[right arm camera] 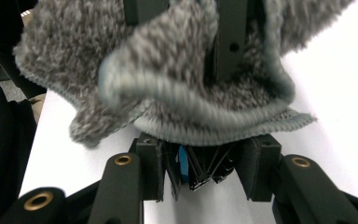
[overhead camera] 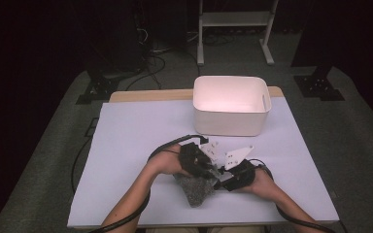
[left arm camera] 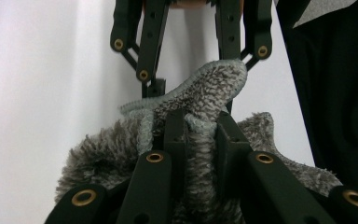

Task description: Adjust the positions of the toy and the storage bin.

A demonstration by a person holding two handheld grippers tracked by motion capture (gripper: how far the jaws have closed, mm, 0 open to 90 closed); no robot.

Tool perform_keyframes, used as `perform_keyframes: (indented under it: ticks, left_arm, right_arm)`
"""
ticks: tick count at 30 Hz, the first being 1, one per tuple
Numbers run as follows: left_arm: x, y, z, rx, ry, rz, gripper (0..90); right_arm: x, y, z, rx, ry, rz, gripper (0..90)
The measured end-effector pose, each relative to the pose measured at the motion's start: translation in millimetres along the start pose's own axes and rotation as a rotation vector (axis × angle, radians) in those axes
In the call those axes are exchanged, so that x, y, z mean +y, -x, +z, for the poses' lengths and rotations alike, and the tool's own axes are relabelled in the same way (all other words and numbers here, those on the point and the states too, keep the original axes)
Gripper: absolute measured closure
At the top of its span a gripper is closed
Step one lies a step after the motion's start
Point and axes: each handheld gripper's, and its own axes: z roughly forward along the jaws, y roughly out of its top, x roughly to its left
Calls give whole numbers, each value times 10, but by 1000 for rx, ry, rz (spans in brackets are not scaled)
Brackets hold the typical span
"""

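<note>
White table (overhead camera: 126, 145), dark room, white bin (overhead camera: 231, 104) at far edge: cloth handling mid-air near front edge.
Left gripper (left arm camera: 200, 133) pinched tight on grey fuzzy cloth (overhead camera: 194, 188); right gripper (right arm camera: 205, 158) jaws part open, cloth draped over, grip unclear. Likely regrasp step; next, right needs to close on a hem.

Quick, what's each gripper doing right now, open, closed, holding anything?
Left gripper: closed on the grey fluffy cloth.
Right gripper: jaws partly open; the cloth's edge lies over them, but a grip cannot be told.
</note>
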Motion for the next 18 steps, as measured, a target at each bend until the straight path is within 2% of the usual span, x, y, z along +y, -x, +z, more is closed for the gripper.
perform_keyframes:
  ticks: [2,10,18]
  left_arm:
    - [-44,-4,-30,6,-8,-4,775]
    - [-340,10,-204,29,-4,-65,774]
    - [-549,29,-355,54,-5,-109,773]
  right_arm:
    - [0,0,0,0,0,-2,572]
    - [-4,5,2,0,3,-5,572]
    - [-6,5,3,1,3,-3,572]
